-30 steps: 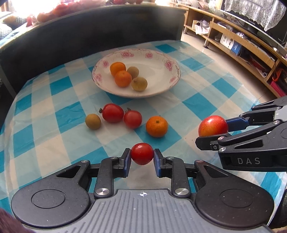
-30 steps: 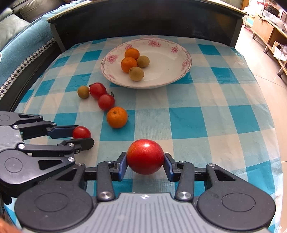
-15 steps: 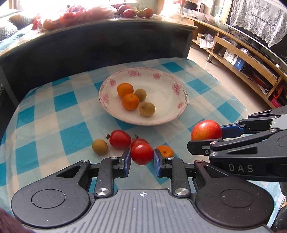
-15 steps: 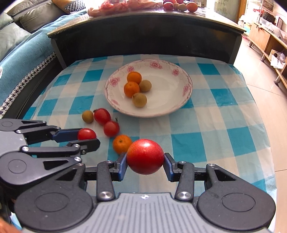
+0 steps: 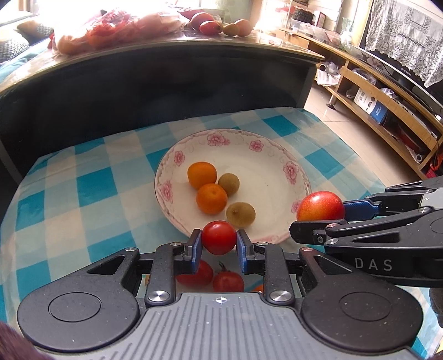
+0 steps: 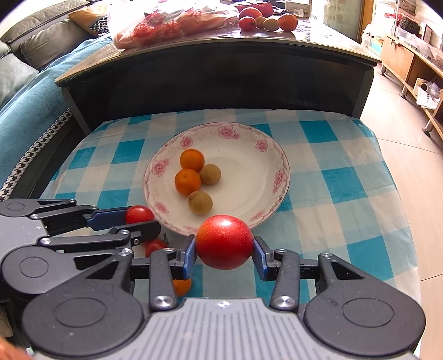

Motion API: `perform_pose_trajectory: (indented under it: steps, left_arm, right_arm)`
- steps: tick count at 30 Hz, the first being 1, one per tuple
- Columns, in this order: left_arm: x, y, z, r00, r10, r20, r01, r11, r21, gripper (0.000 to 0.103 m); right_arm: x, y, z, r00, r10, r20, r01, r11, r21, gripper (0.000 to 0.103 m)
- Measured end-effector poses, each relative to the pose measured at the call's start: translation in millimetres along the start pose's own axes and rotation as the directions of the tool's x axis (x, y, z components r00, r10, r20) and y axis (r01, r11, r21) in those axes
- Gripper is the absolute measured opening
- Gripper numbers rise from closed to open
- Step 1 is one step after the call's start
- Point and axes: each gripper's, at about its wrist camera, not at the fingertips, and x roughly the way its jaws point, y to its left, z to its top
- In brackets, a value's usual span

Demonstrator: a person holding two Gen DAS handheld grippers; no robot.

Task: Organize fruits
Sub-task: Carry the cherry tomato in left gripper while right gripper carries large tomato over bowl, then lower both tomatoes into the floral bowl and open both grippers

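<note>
A white floral plate [image 5: 272, 166] [image 6: 249, 155] sits on the blue checked cloth and holds two oranges [image 5: 211, 198] and two small brown fruits [image 5: 240, 213]. My left gripper [image 5: 218, 240] is shut on a small red tomato [image 5: 218, 237] just above the plate's near rim. My right gripper [image 6: 224, 250] is shut on a large red fruit [image 6: 223, 241] at the plate's near-right edge; that fruit [image 5: 320, 206] also shows in the left wrist view. Two tomatoes [image 5: 228, 281] and an orange [image 6: 181, 286] lie on the cloth under the grippers.
A dark raised counter [image 6: 221, 69] stands behind the cloth, with a bag of fruit [image 6: 171, 22] and loose fruits [image 6: 265, 20] on top. A blue sofa [image 6: 25, 110] lies to the left, wooden shelving [image 5: 387, 110] to the right.
Both grippers have moved forward toward the plate with their fruits still held. The loose tomatoes and orange have slid under the grippers in view.
</note>
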Motion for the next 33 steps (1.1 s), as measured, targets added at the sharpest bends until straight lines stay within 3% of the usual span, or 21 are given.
perform_pose_trajectory:
  steps: [16, 33]
  left_arm:
    - [25, 8, 12, 1.0, 0.018, -0.016, -0.018, 1.0, 0.001, 0.032]
    - [32, 12, 14, 1.0, 0.011, -0.016, -0.011, 1.0, -0.027, 0.035]
  right_arm:
    - [33, -13, 22, 1.0, -0.002, -0.009, 0.002, 1.0, 0.003, 0.046]
    - [40, -15, 26, 1.0, -0.006, 0.0, 0.006, 1.0, -0.002, 0.047]
